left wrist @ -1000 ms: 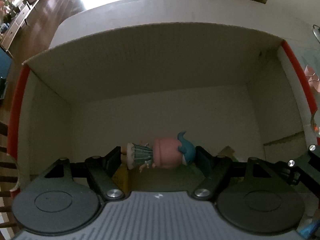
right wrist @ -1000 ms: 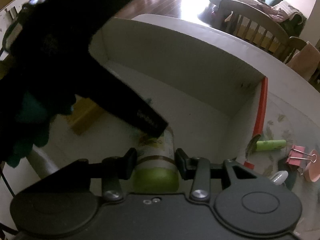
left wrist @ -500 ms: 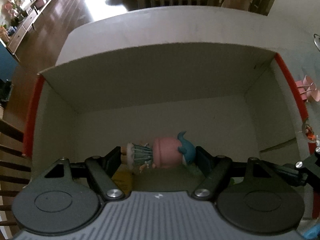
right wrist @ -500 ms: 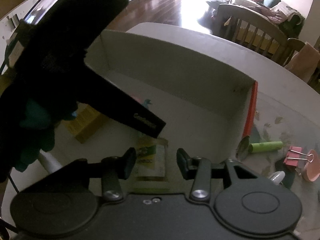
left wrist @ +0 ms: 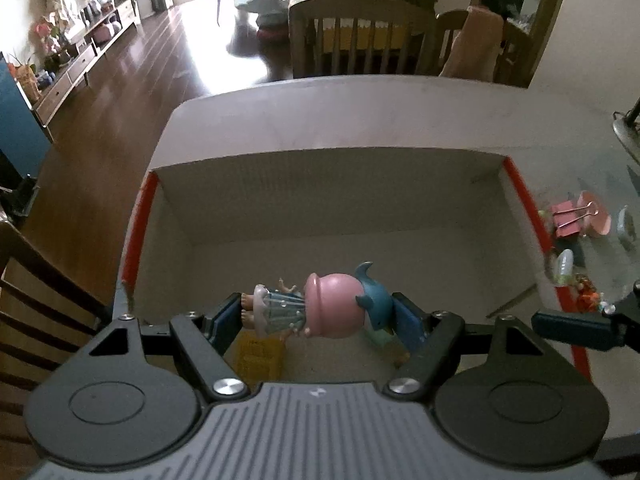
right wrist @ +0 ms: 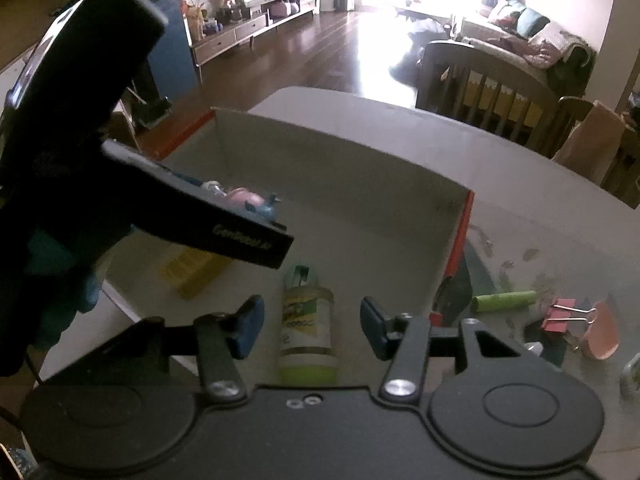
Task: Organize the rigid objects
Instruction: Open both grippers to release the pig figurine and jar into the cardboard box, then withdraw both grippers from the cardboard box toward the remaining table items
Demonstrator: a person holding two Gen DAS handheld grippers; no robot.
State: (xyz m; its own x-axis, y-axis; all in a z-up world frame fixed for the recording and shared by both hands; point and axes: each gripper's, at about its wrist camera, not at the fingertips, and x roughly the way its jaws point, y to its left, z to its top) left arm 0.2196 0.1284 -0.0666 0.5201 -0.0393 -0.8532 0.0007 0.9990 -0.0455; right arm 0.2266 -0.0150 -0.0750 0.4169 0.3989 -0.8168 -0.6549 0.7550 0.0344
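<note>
My left gripper [left wrist: 316, 316] is shut on a small figurine [left wrist: 320, 308] with a pink head, blue dolphin hat and pale skirt. It hangs sideways above the floor of a white cardboard box [left wrist: 320, 184] with red edges. In the right wrist view the left gripper [right wrist: 224, 200] shows as a dark bulk at left, the figurine [right wrist: 240, 197] in its jaws. My right gripper [right wrist: 312, 326] hovers over the box [right wrist: 340, 160] with its jaws opening. A green-lidded jar [right wrist: 306, 320] lies on the box floor below the gap, and neither pad touches it.
A yellow packet [right wrist: 196, 272] lies on the box floor to the left of the jar. On the table to the right of the box are a green tube [right wrist: 504, 300], a pink binder clip [right wrist: 560, 314] and other small items. Wooden chairs [left wrist: 360, 40] stand behind the table.
Both grippers have risen above the box. The right gripper's jaws have parted and let go of the jar, which now lies on the box floor. The left still grips the figurine.
</note>
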